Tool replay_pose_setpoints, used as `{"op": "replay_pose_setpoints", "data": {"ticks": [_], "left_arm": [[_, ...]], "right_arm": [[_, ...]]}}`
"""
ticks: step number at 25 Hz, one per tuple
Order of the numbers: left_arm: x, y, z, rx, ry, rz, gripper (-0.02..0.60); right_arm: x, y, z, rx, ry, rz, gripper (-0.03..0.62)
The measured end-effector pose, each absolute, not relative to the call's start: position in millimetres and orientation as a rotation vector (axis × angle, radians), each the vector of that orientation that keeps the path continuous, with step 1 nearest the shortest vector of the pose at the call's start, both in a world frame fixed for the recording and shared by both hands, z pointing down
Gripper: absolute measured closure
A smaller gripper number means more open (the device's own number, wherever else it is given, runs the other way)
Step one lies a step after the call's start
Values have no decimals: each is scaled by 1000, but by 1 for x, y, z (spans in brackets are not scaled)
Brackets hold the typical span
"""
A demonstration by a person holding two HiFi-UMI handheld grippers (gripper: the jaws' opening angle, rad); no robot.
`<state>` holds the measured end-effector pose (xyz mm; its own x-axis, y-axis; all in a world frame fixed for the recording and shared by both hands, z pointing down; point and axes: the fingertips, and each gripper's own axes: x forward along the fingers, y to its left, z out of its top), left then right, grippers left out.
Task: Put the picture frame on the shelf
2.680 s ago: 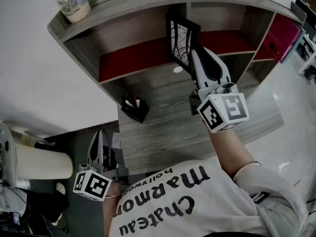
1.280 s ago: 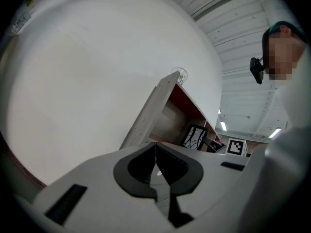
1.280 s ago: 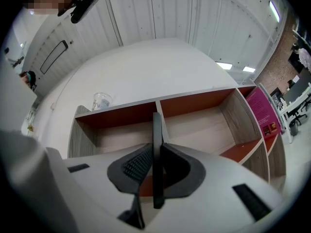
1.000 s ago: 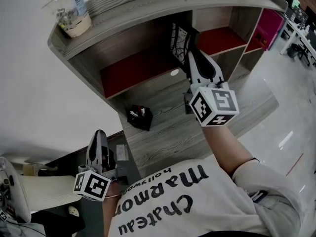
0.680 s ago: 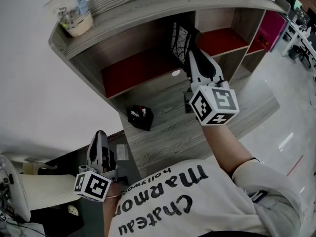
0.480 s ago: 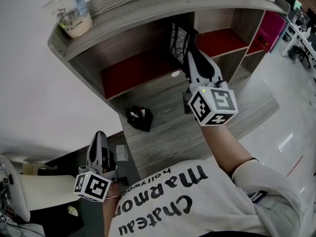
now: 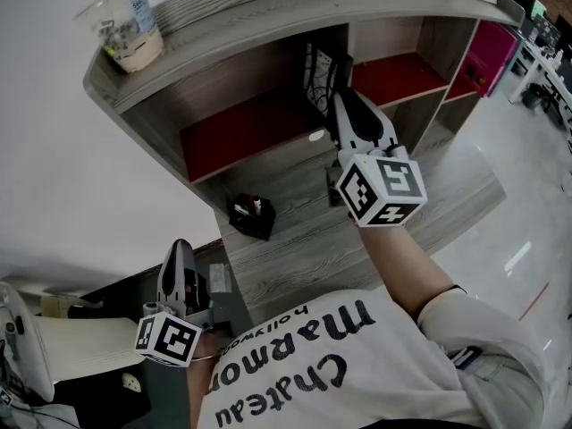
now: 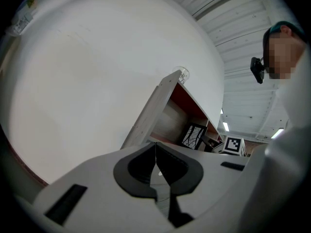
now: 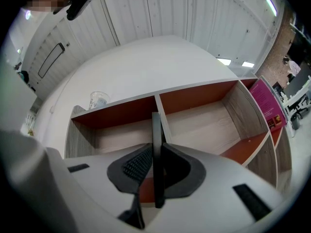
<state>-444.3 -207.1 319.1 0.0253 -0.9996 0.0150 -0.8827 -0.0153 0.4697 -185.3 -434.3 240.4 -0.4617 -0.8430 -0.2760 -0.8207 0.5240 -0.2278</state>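
The right gripper is closed on the frame, holding it upright at the mouth of the shelf. In the right gripper view the frame shows edge-on as a thin dark strip, clamped between the two pads of the gripper. There it lines up with the upright divider between the shelf's two upper compartments, which have red backs and pale wood floors. From the head view the frame's patterned face turns toward the left compartment. Whether its lower edge touches the shelf floor cannot be told.

The left gripper hangs low beside the left edge of the counter, well apart from the shelf. Its jaws are together with nothing between them, as the left gripper view shows. That view also catches the frame far off inside the shelf, with the right gripper's marker cube just beside it.

A clear cup stands on the shelf's top board near its left end. A small black box sits on the counter, in front of the left compartment.
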Motion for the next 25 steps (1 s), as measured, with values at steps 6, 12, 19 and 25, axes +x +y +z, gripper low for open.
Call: {"op": "replay_pose_setpoints", "data": {"ticks": [6,12,19,25], "left_arm": [[-445,-206,319,1955,-1925,-474,565],[-444,-207,319,1952,-1928,-473,565],[-448,-210,317,1957,-1928,-485,565],[-449,-210,316,1964,-1923,-495,564]], "right_arm": [[-187,-437,241,-1370,2417,-107,520],[-189,-439,242,-1366,2423,-123,520],[-192,-443,243,-1370,2430,-129,519],[-192,-443,245,-1379,2435,-139,519]]}}
